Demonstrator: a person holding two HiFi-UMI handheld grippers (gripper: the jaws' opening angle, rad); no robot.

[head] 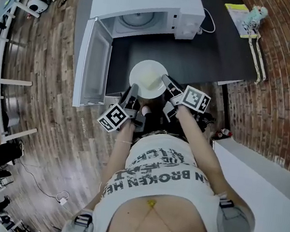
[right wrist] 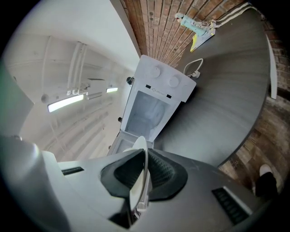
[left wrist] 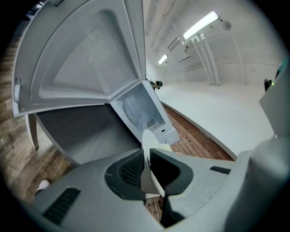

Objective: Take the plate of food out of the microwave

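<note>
Left gripper [head: 134,89], right gripper [head: 167,82] (two, jaws clamped) hold one plate [head: 147,75].

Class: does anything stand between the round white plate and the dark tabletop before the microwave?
Nothing visible does. The round white plate, held by the left gripper and right gripper, hangs over dark tabletop; the white microwave's open door stands aside.
</note>
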